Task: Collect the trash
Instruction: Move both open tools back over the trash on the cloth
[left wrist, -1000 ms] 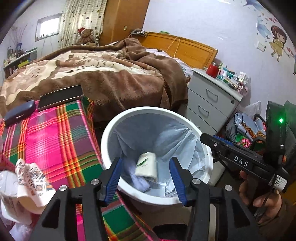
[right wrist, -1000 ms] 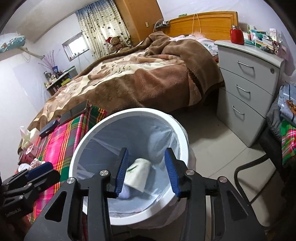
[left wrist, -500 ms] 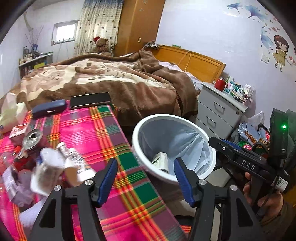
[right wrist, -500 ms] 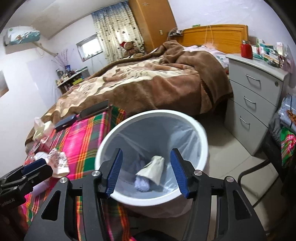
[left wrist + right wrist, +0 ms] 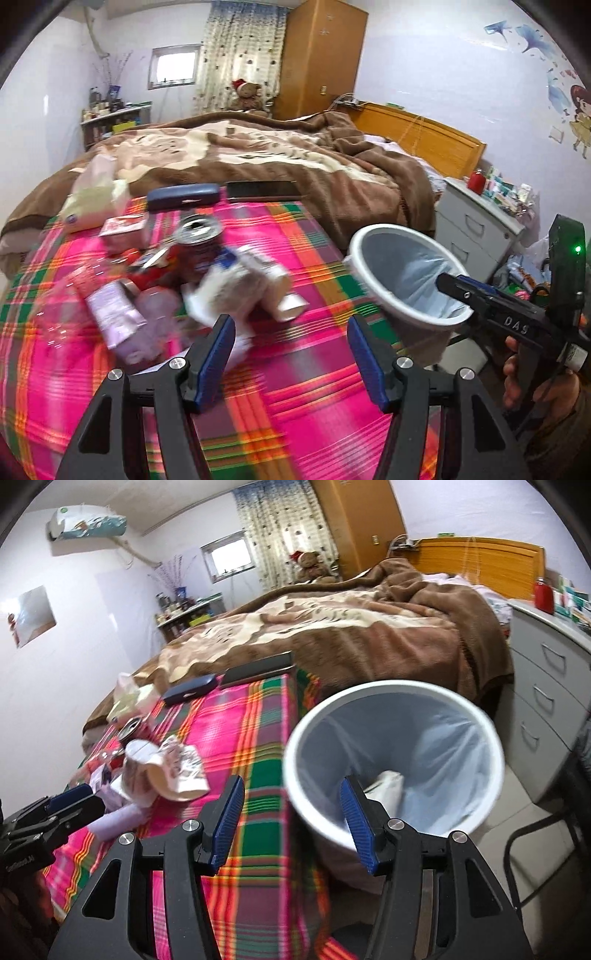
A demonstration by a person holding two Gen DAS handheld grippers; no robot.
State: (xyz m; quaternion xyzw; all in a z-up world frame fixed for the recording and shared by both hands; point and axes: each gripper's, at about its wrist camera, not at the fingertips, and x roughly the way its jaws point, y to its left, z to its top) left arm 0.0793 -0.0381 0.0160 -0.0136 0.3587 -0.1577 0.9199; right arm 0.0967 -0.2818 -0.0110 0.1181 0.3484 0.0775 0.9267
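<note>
Left claw (image 5: 288, 354) held wide open, empty, aimed at litter pile (image 5: 207, 280) frame centre-left on plaid surface (image 5: 314, 406). Right claw (image 5: 291, 823) likewise open, empty, beside lined bin (image 5: 391, 686), lower right.

- My trash pile (image 5: 207, 284) lies blurred on the plaid cloth: an upright can (image 5: 197, 240), crumpled paper, maybe plastic wrappers.
- White lined bin (image 5: 395, 760) beside it holds a crumpled carton (image 5: 386, 788).
</note>
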